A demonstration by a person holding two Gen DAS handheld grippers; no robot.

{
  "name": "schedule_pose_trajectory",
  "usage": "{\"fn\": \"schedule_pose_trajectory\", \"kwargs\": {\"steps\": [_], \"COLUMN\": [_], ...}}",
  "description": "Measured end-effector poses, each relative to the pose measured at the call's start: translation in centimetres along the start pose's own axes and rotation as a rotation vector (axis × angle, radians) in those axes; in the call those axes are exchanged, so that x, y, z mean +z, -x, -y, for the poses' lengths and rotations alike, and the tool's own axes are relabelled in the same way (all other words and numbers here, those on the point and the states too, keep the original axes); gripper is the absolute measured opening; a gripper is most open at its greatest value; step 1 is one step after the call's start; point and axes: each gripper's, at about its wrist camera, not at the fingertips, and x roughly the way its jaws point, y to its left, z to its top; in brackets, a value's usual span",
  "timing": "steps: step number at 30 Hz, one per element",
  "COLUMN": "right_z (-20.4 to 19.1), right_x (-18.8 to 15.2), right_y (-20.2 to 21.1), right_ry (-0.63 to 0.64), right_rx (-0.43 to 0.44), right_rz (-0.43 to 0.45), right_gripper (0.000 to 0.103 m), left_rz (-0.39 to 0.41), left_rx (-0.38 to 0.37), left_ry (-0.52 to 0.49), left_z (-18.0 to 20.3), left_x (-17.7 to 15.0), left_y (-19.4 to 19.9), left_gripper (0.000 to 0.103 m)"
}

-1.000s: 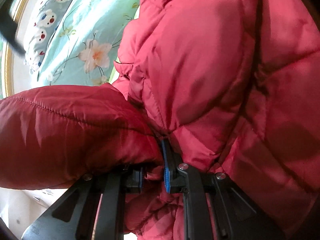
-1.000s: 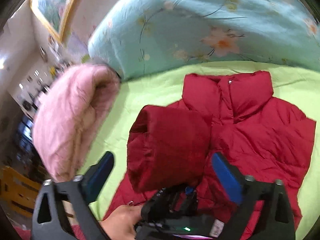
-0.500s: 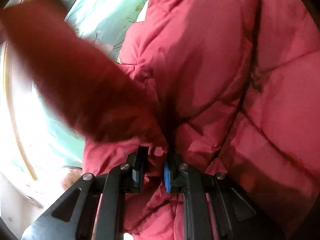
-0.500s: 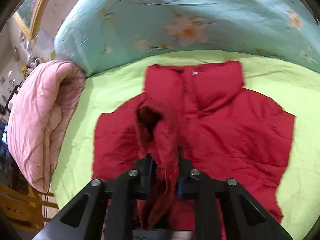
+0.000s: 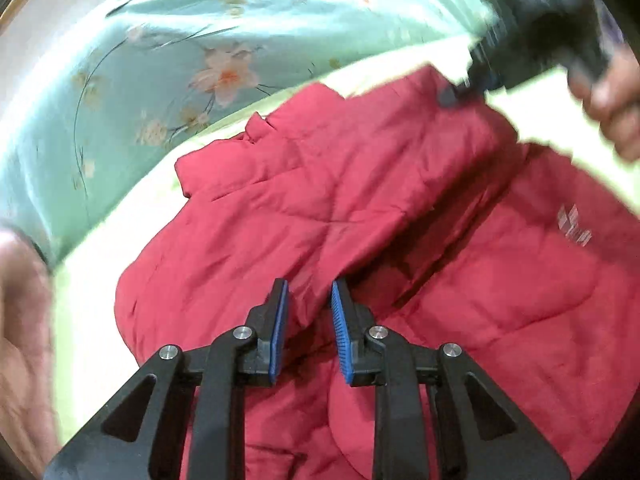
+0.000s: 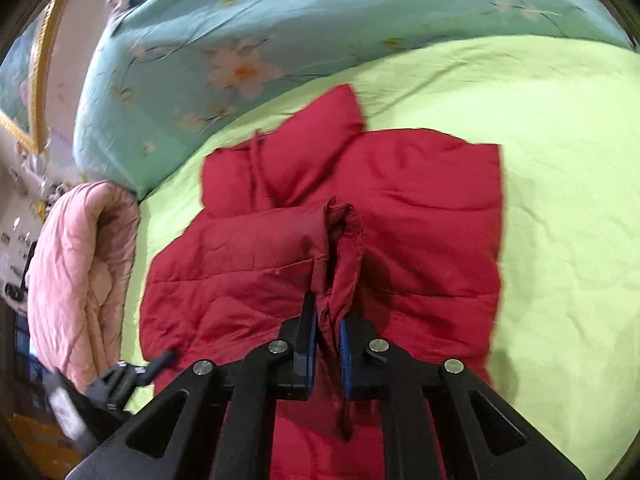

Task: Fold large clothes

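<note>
The red jacket lies spread on a green sheet, directly ahead of both tools. The right gripper is closed on the cuff of one sleeve: the crumpled cuff fabric is squeezed between its two blue pads, and the sleeve stretches from the pads to the left, across the body of the jacket. The collar stands beyond the gripper, at the far end of the garment.

The left gripper has its fingers a little apart. An edge of the folded sleeve sits in the gap between the blue pads, but the pads do not press it. From this side the sleeve runs forward and to the right, up to the other tool, which shows at the upper right.

That other tool and the hand holding it are blurred, so the grip there is hard to make out in this view. The lower part of the jacket is cut off behind the black gripper frames in both views. A small pale logo on the chest is too smeared to read.

The jacket is quilted and puffy, with a smooth, slightly shiny shell and stitched seams. A light blue blanket with flower print lies beyond the jacket, and a rolled pink quilt is to the left of the right gripper.
</note>
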Motion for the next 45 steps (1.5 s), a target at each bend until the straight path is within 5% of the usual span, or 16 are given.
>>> {"fn": "schedule_pose_trajectory", "kwargs": {"steps": [11,14,19,22,26,28,34,45], "right_z": [1.1,1.6,0.0,-2.6,-7.1,-8.0,-3.6,-0.2], "right_x": [0.3,-0.1,-1.0,-1.2,-1.1,-0.9,-2.5,-3.3], "right_y": [-0.8,-1.2,2.7,4.4,1.1,-1.2,-4.4,-5.8], "right_ry": [0.042,0.029,0.049,0.096,0.237,0.279,0.236,0.157], "right_rx": [-0.105,-0.166,-0.249,-0.191,-0.098,-0.152,-0.331,-0.300], "right_rz": [0.040,0.054,0.206,0.288,0.205,0.168,0.066,0.046], "right_gripper": [0.011,0.032,0.047,0.055,0.061,0.061,0.061,0.060], "left_rz": [0.021,0.008,0.001,-0.001,-0.018,-0.041,-0.086,-0.108], "left_rx": [-0.053,-0.075,-0.068,-0.091,-0.133,-0.141,-0.152,-0.213], "left_ry": [0.387,0.470,0.514,0.555,0.589,0.583,0.505,0.561], "left_z": [-8.9,-10.9,-12.2,-13.2,-13.5,-13.3,-11.9,-12.6], "left_x": [-0.6,-1.0,-1.7,-1.7,-1.6,-1.7,-2.8,-4.6], "left_y": [-0.4,-1.2,-1.4,-1.9,-2.9,-3.5,-4.9,-7.4], "left_gripper": [0.020,0.020,0.020,0.020,0.020,0.020,0.020,0.020]}}
